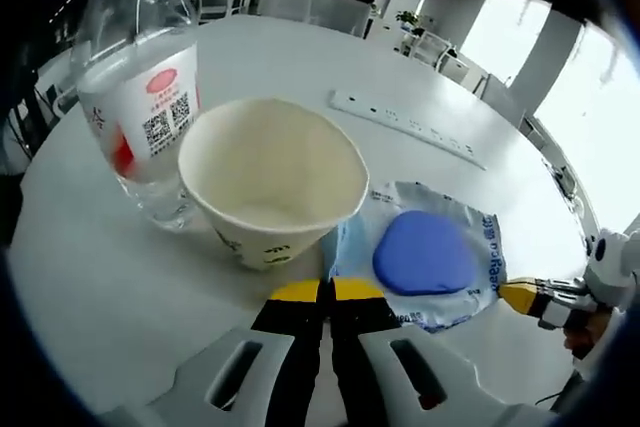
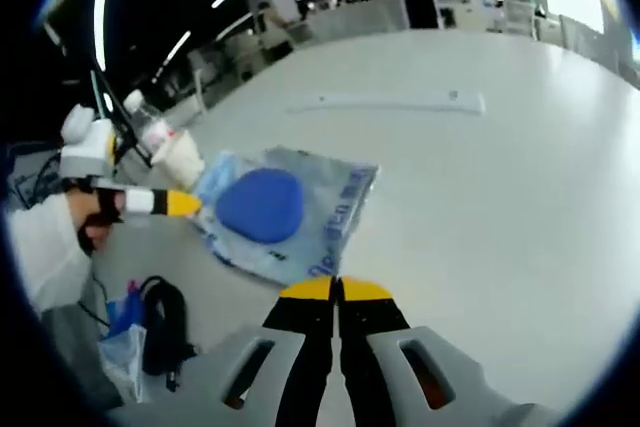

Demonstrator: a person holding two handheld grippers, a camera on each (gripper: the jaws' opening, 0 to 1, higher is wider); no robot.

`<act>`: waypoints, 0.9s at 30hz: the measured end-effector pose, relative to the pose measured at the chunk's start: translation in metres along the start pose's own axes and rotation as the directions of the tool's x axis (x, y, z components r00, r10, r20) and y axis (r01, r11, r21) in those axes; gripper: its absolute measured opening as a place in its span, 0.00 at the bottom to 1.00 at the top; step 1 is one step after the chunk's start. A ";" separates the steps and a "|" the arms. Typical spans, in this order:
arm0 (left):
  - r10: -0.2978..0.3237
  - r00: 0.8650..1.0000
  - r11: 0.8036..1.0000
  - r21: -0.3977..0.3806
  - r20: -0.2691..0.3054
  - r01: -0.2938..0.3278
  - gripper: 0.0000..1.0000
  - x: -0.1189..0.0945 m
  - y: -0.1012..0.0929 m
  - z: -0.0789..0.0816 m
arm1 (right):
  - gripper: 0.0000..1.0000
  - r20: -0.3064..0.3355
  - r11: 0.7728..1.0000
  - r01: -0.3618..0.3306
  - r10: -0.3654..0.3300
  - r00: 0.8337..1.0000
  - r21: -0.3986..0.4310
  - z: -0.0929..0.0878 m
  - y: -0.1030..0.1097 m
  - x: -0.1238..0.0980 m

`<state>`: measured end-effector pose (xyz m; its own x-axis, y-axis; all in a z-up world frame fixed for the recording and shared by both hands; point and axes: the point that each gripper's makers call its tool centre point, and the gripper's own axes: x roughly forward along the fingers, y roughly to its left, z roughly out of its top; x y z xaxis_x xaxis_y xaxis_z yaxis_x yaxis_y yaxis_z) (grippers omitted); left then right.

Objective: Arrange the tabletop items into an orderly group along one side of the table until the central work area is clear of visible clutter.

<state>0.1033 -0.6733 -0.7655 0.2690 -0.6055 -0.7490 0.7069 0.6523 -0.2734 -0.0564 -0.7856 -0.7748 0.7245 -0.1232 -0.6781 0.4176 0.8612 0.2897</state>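
Note:
A clear plastic packet (image 1: 440,297) (image 2: 330,212) with a blue round pad (image 1: 425,252) (image 2: 260,204) inside lies flat on the white table (image 1: 90,267). Left of it stands an empty paper cup (image 1: 270,187) (image 2: 183,160), and beyond the cup a clear water bottle (image 1: 140,97) (image 2: 150,127) with a red-and-white label. My left gripper (image 1: 328,290) (image 2: 185,204) is shut, its yellow tips at the packet's edge beside the cup's base. My right gripper (image 2: 337,290) (image 1: 522,295) is shut too, tips at the packet's opposite edge. Whether either pinches the plastic is unclear.
A long white power strip (image 1: 405,127) (image 2: 390,102) lies farther back on the table. In the right gripper view a black cable (image 2: 160,332) and blue bits lie below the table edge, beside a person's white sleeve (image 2: 40,247). Desks and chairs fill the room behind.

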 end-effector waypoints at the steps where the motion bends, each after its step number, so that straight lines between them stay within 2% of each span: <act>1: 0.004 1.000 1.000 0.003 0.001 -0.004 0.00 0.000 0.000 0.000 | 0.00 0.001 1.000 0.004 -0.004 1.000 -0.002 0.000 0.000 0.000; 4: 0.007 1.000 1.000 0.005 0.004 -0.007 0.00 0.001 0.001 -0.001 | 0.00 0.002 1.000 0.011 -0.011 1.000 -0.008 0.000 -0.001 0.000; 7: 0.006 1.000 1.000 -0.025 0.012 -0.006 0.00 0.002 0.003 -0.002 | 0.00 0.003 1.000 0.002 -0.002 1.000 0.022 -0.001 -0.002 -0.001; 12: 0.015 1.000 0.999 0.031 0.011 -0.016 0.00 0.002 0.001 -0.003 | 0.00 -0.003 1.000 -0.006 0.006 1.000 0.013 -0.001 -0.001 0.000; 15: -0.008 0.999 1.000 -0.021 0.040 0.008 0.00 0.001 0.004 -0.004 | 0.00 -0.001 1.000 -0.013 0.013 1.000 0.021 -0.002 0.000 -0.002; 16: -0.006 0.999 1.000 -0.003 0.039 0.006 0.00 0.001 0.003 -0.004 | 0.00 -0.001 1.000 -0.014 0.014 1.000 0.024 -0.003 0.000 -0.002; 18: 0.012 1.000 0.997 0.081 0.026 -0.014 0.00 0.002 0.002 -0.004 | 0.00 0.000 1.000 -0.015 0.015 1.000 0.023 -0.003 0.000 -0.002; 19: 0.019 1.000 0.996 0.091 0.024 -0.021 0.00 0.002 0.001 -0.004 | 0.00 0.000 1.000 -0.016 0.016 1.000 0.014 -0.002 0.000 -0.002; 21: 0.017 0.999 0.998 0.059 0.030 -0.018 0.00 0.002 0.002 -0.004 | 0.00 0.002 1.000 -0.020 0.019 1.000 0.017 -0.003 0.000 -0.003; 22: 0.006 0.999 1.000 0.010 0.045 -0.006 0.00 0.002 0.002 -0.004 | 0.00 0.002 1.000 -0.021 0.021 1.000 0.005 -0.003 0.000 -0.002; 23: 0.005 0.999 1.000 0.028 0.045 -0.007 0.00 0.001 0.003 -0.005 | 0.00 0.001 0.998 -0.019 0.020 1.000 -0.058 -0.002 0.000 -0.003; 24: 0.002 0.999 0.998 0.057 0.047 -0.005 0.00 0.002 0.002 -0.004 | 0.00 0.003 0.996 -0.019 0.019 1.000 -0.085 -0.002 0.001 -0.003; 25: 0.007 0.999 0.995 0.100 0.042 -0.012 0.00 0.001 0.001 -0.004 | 0.00 0.008 0.995 -0.023 0.024 1.000 -0.100 -0.002 0.002 -0.003; 27: 0.011 0.999 0.995 0.101 0.040 -0.015 0.00 0.002 0.000 -0.004 | 0.00 0.002 0.997 -0.022 0.023 1.000 -0.073 -0.003 0.002 -0.004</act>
<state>0.1011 -0.6721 -0.7693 0.3031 -0.6162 -0.7270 0.7654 0.6118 -0.1995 -0.0599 -0.7823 -0.7737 0.7348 -0.1048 -0.6701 0.3604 0.8973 0.2549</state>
